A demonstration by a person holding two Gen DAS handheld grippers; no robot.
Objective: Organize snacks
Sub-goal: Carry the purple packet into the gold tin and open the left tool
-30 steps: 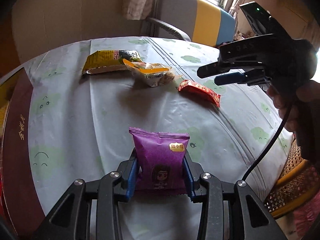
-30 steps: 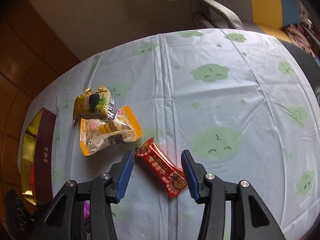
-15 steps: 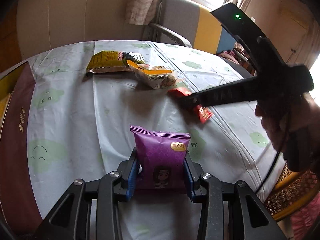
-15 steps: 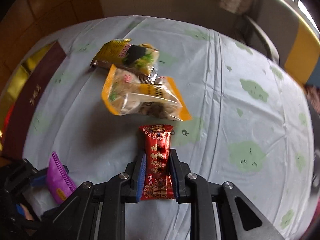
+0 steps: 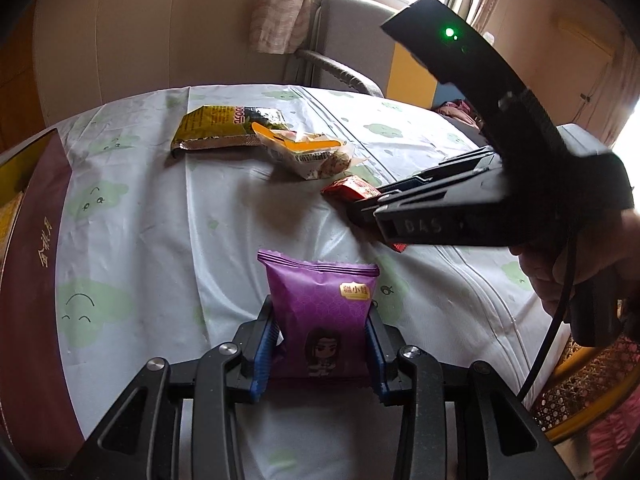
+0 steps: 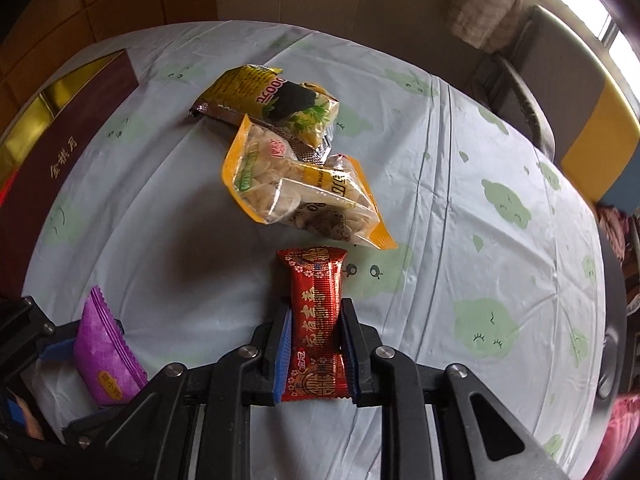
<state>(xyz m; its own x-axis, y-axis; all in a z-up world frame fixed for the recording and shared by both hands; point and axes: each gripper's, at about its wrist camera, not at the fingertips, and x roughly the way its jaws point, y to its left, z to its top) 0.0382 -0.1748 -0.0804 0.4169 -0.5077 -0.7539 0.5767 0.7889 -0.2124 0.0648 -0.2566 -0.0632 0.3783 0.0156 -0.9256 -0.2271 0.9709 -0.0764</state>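
half the red snack (image 6: 317, 316) behind tool pads (image 6: 282, 356)

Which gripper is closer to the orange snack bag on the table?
Right. The right gripper, shut on the red snack, is just before the orange snack bag; the left gripper, holding the purple snack, is farther back.

On the table (image 6: 460, 240), two snack bags (image 6: 304, 196) overlap beyond the packet (image 6: 316, 312) between the right tongs (image 6: 314, 340).

We point both grippers down, our left gripper (image 5: 320, 340) and right gripper (image 6: 316, 344) each squeezing a snack tight.
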